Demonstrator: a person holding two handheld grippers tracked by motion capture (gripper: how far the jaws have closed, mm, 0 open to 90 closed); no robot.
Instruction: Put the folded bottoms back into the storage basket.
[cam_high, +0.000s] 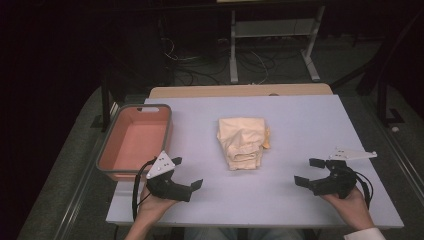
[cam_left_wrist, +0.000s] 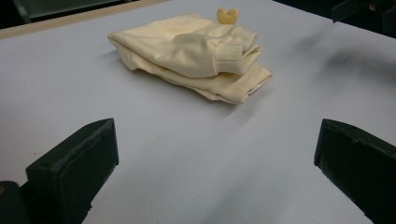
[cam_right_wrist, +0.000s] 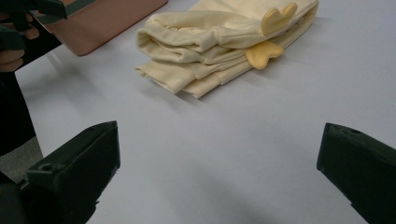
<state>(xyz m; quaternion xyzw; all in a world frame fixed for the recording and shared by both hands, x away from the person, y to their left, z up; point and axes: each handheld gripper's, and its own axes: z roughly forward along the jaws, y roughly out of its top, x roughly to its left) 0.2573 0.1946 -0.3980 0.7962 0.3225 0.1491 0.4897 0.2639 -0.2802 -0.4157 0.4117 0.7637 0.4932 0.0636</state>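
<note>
Mid-table, folded garment (cam_high: 241, 142), left gripper (cam_high: 187, 172) & right gripper (cam_high: 309, 171) spread, apart at near edge

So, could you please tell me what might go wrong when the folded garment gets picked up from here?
1. The garment is folded in loose layers with a cuffed sleeve on top; a grip on one layer would likely unfold it.
2. The basket overhangs the table's left edge, so a nudge from the left gripper might tip it off.
3. Both grippers, the right gripper included, are open and well short of the garment, so uneven reaches could drag it.
</note>
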